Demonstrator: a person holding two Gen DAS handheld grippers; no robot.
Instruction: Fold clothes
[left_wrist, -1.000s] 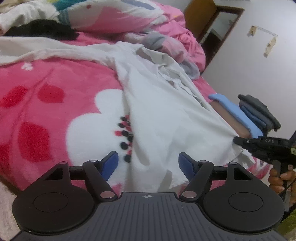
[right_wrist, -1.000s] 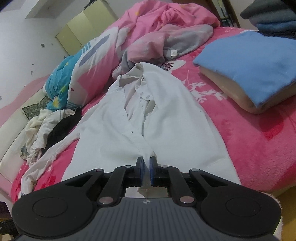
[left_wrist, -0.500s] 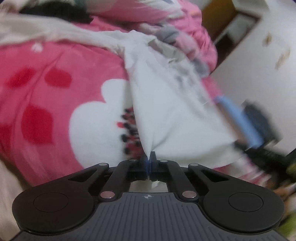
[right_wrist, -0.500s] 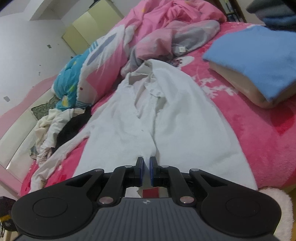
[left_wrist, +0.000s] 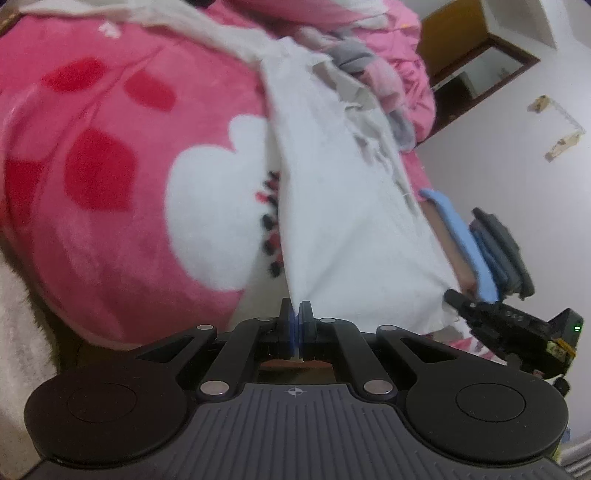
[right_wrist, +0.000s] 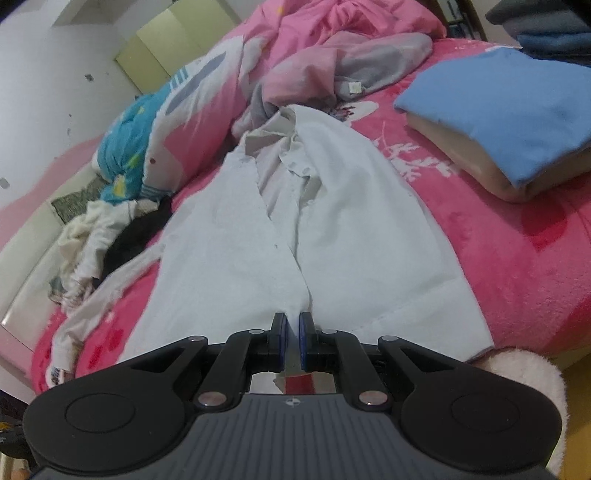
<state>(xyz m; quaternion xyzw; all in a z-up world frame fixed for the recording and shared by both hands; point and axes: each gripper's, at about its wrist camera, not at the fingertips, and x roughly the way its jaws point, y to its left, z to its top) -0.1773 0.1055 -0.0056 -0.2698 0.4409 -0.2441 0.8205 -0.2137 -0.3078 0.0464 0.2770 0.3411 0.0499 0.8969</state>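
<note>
Holding item: one white shirt (right_wrist: 332, 221), spread front-up and lengthwise on the pink floral blanket (right_wrist: 517, 251), collar toward the far pile of bedding, hem at the near edge of the bed.

Grip, left: left gripper (left_wrist: 296, 325) has its fingers pressed together on the hem corner at the shirt's left side; cloth rises from between the blue pads.

Grip, right: right gripper (right_wrist: 291, 339) is clamped on the hem near the front opening, fingers nearly together with a fold of white cloth between them.

Progress: early. Judged from the lie of the cloth, the shirt is laid out and pinned at two hem points, but no fold is made. One long sleeve (right_wrist: 110, 291) trails out unfolded to the side. Sleeves, sides and the lengthwise fold all remain. A folded blue garment (right_wrist: 509, 122) on a tan one lies beside the shirt, apparently finished work; loose clothes (right_wrist: 96, 236) wait at the far left.

View notes: only the right wrist view shows the whole shirt, open collar, trailing sleeve and the waiting heap. The left wrist view alone shows the other gripper (left_wrist: 491, 317) from outside, at the hem's far corner, plus the doorway (left_wrist: 476, 62) and bare wall.
</note>
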